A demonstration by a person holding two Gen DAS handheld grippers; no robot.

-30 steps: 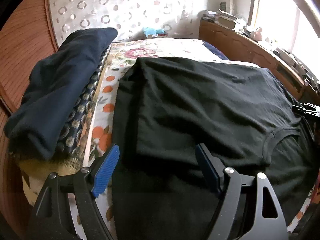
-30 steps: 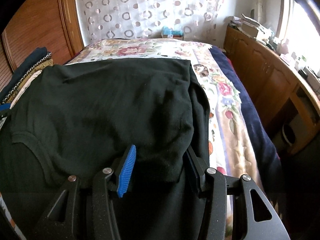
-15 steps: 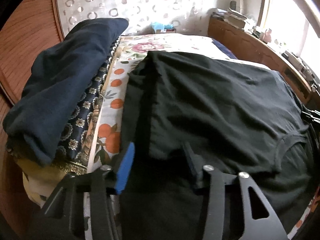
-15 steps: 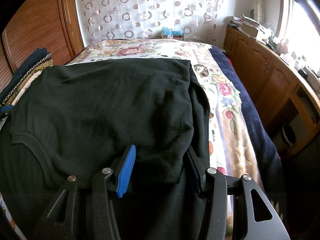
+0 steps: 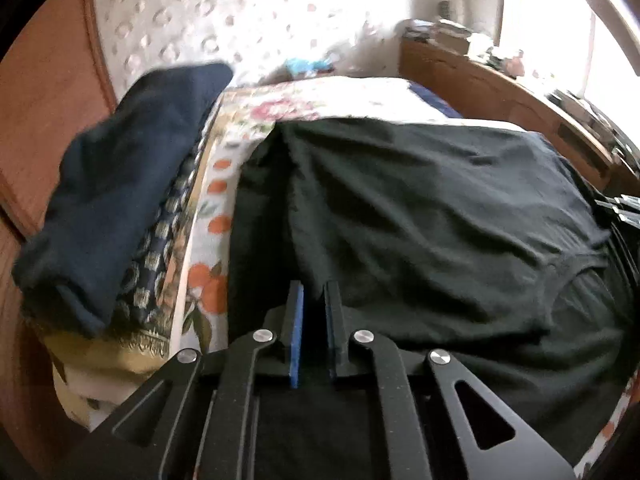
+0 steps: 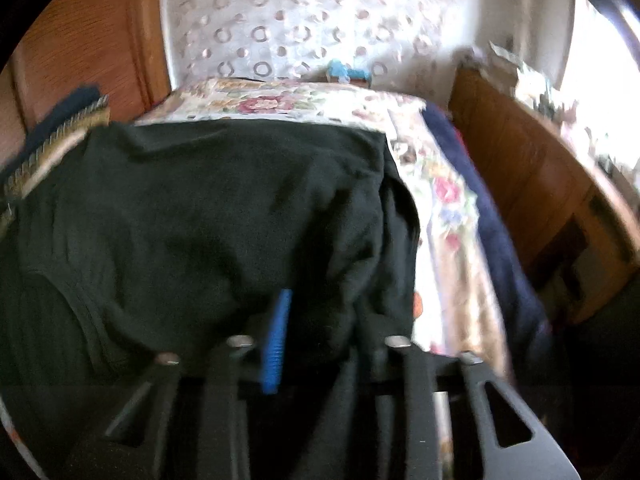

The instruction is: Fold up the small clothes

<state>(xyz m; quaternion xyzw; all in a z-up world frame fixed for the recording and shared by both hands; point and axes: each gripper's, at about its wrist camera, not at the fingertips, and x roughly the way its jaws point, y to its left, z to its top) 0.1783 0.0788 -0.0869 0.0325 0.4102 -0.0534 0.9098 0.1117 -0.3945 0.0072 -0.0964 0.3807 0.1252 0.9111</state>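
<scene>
A black T-shirt (image 5: 420, 208) lies spread over the bed, its collar (image 5: 576, 276) toward the right in the left wrist view. My left gripper (image 5: 314, 288) sits at the shirt's near left edge. Its jaws are closing, almost together, with a fold of black cloth pinched between the blue pads (image 5: 297, 320). In the blurred right wrist view the same shirt (image 6: 224, 208) fills the left and middle. My right gripper (image 6: 316, 304) is at its near right edge, jaws closing on a bunch of cloth. One blue pad (image 6: 278, 332) shows; cloth hides the other.
A folded dark blue blanket (image 5: 120, 184) tops a stack of patterned bedding on the left. The floral sheet (image 5: 332, 96) runs to the far wall. A wooden cabinet (image 6: 532, 184) with clutter lines the right side, with a navy cover (image 6: 484, 208) along that bed edge.
Both grippers' jaws have drawn together on the shirt's near edge. The cloth now wrinkles toward the pads. Neither hand has shifted much.
</scene>
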